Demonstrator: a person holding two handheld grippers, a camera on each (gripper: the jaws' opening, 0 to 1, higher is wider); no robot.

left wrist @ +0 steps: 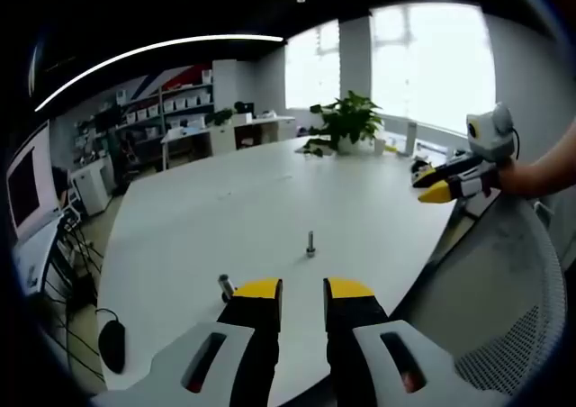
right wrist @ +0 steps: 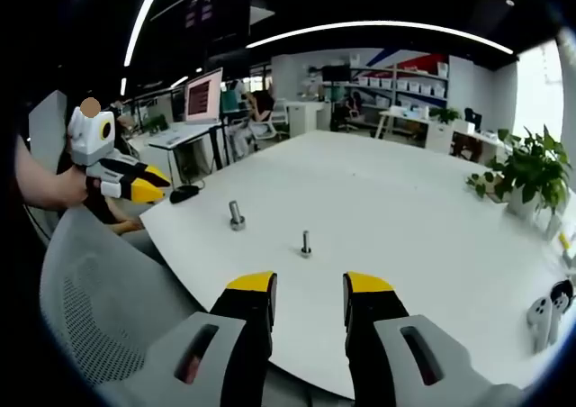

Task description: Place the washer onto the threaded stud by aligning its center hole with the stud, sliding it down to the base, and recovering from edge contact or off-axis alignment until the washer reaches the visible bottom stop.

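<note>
Washer: not positively identified. You have two small metal pieces on the white table [right wrist: 432, 209]. In the right gripper view a slim threaded stud [right wrist: 306, 243] stands upright ahead of your jaws, slightly left of the gap between them. A stubbier piece [right wrist: 237, 215] stands further left and a little beyond it; whether a washer sits on it cannot be told at this size.

In the left gripper view the stud [left wrist: 310, 243] is ahead of your jaws, roughly in line with the gap. The stubby piece [left wrist: 226, 286] lies just off the tip of the left-hand jaw.

Left gripper [left wrist: 303, 290]: jaws parted, nothing between them. Right gripper [right wrist: 309, 284]: jaws parted, nothing held. Both are apart from the stud.

Findings on risk:
- The washer has not been picked up. If it lies flat, your jaw tips may skate off it or push it across the smooth table.
- The stubby piece is free-standing and close to your left jaw; a careless approach could topple it.
- The stud looks narrow and is not visibly held down. Presenting the washer tilted may catch its edge on the threads and tip the stud.
- Both grippers face the stud from opposite sides, so they could collide over it.
- A mesh chair back [right wrist: 99, 308] sits below the table edge near both grippers and may snag a low approach.
</note>
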